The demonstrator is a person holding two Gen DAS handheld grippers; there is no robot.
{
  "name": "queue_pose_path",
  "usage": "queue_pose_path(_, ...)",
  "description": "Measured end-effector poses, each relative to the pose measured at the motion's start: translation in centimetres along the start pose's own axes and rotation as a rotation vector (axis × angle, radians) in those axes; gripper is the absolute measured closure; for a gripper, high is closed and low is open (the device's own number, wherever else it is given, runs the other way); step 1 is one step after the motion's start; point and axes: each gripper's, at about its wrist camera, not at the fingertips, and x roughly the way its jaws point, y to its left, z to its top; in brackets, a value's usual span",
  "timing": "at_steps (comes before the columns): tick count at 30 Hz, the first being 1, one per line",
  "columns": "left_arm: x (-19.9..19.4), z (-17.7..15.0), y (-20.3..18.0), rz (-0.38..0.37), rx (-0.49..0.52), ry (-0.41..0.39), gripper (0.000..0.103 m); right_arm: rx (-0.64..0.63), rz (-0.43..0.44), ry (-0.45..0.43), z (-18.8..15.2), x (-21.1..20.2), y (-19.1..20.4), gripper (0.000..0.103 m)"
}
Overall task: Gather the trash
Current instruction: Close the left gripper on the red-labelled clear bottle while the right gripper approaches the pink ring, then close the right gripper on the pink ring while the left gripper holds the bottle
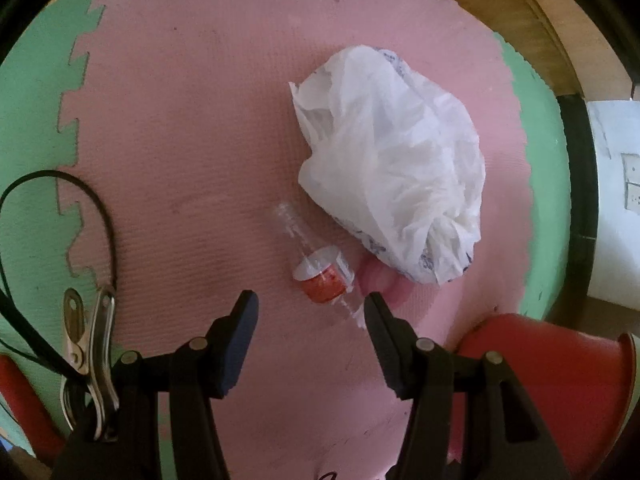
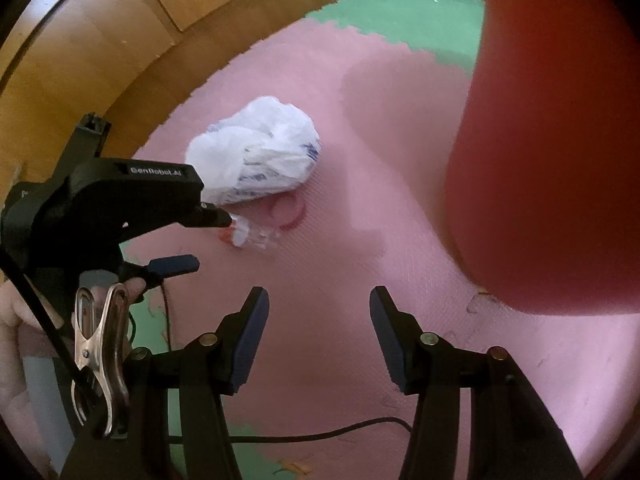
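Lying on the pink mat (image 1: pixel 192 128): clear bottle (image 1: pixel 316 260), neck pointing away, long axis toward left gripper (image 1: pixel 310 306) | beside crumpled white bag (image 1: pixel 392 160) | left gripper spread, empty | right gripper (image 2: pixel 318 300) spread, empty

The red bin (image 2: pixel 556 140) runs off the top and right edges of the right wrist view, its rim unseen; only a cut-off corner shows in the left wrist view. The clear bottle (image 2: pixel 250 236) is partly hidden behind the left gripper (image 2: pixel 206 242) there. The plastic bag's (image 1: pixel 394 160) blue print is too blurred to read.
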Motion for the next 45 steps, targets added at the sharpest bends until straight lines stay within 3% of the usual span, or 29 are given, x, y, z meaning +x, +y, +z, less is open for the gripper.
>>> queue_pose_path(13,2.7,1.0,-0.6,0.04,-0.015,0.006,0.046,0.047,-0.006,0.019,0.2,0.7,-1.4,0.049)
queue_pose_path(16,2.5,1.1,-0.5,0.07,0.005,-0.006,0.052,0.056,-0.009,0.028,0.3,1.2,-1.6,0.049)
queue_pose_path(20,2.5,1.1,-0.6,0.131,0.045,-0.01,0.07,0.067,-0.012,0.041,0.4,1.9,-1.7,0.049)
queue_pose_path(24,2.4,1.2,-0.8,0.132,0.091,-0.009,0.071,0.058,-0.015,0.043,0.7,2.3,-1.1,0.049)
queue_pose_path(34,-0.4,4.0,1.0,0.252,0.164,-0.094,0.071,0.026,0.005,0.057,1.9,4.6,0.6,0.049)
queue_pose_path(45,-1.6,5.7,4.6,0.22,0.121,-0.09,0.071,-0.032,-0.008,0.075,3.8,8.1,3.7,0.049)
